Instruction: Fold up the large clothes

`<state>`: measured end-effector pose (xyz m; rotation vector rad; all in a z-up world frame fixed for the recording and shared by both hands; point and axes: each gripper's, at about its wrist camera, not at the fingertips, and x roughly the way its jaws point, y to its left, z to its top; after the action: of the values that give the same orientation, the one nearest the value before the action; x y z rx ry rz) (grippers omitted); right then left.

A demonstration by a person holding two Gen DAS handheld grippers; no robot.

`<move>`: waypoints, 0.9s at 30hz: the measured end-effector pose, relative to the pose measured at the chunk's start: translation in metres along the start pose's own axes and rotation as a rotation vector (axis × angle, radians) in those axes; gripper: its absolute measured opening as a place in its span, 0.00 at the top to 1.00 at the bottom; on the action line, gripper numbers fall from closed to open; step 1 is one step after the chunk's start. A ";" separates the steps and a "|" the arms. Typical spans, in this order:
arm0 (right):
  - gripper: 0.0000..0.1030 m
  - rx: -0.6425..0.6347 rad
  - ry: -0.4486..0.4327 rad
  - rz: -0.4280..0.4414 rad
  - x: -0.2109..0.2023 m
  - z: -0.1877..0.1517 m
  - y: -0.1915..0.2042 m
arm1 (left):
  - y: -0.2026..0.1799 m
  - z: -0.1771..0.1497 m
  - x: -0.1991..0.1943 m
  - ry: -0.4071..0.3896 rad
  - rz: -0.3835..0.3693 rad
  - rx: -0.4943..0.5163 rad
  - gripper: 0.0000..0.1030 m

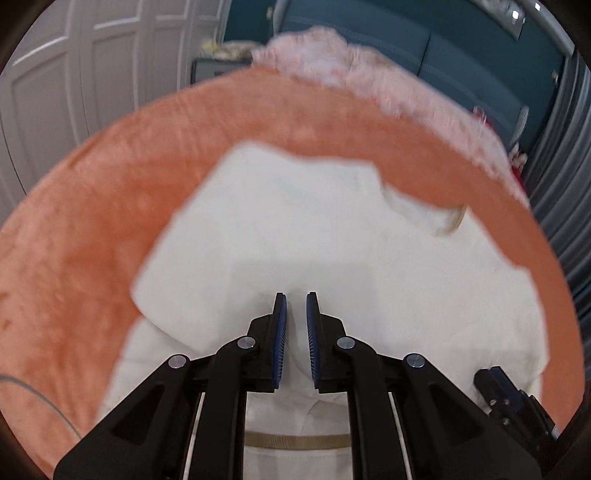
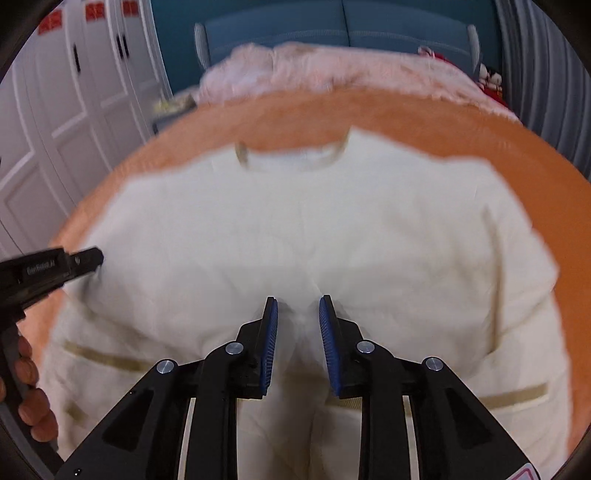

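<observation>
A large cream-white garment (image 2: 295,221) with tan trim lies spread on an orange plush blanket (image 2: 295,114); its collar (image 2: 295,158) points away. It also shows in the left wrist view (image 1: 314,229), one side folded inward. My left gripper (image 1: 296,299) is shut on a raised fold of the garment's cloth between its blue pads. It shows at the left edge of the right wrist view (image 2: 86,258). My right gripper (image 2: 298,304) pinches a bunched ridge of the same garment. It shows at the lower right of the left wrist view (image 1: 495,380).
A pale pink fuzzy blanket (image 2: 332,70) lies beyond the orange one. A teal headboard (image 2: 332,26) stands behind it. White panelled wardrobe doors (image 2: 74,110) are at the left, grey curtains (image 2: 546,74) at the right. A red item (image 2: 491,83) lies far right.
</observation>
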<state>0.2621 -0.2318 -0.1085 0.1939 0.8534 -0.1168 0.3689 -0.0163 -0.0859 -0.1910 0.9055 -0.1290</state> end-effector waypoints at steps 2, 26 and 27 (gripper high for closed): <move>0.80 -0.003 -0.019 -0.003 0.000 -0.008 -0.001 | 0.004 -0.015 0.015 -0.002 0.008 0.020 0.90; 0.79 0.016 0.008 0.023 -0.008 0.005 -0.001 | 0.014 -0.016 -0.008 -0.045 -0.009 0.047 0.89; 0.78 0.004 -0.006 0.021 -0.014 0.009 0.001 | 0.018 -0.011 -0.015 -0.058 -0.015 0.043 0.89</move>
<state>0.2597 -0.2328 -0.0919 0.2063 0.8445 -0.0996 0.3520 0.0035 -0.0848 -0.1608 0.8433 -0.1555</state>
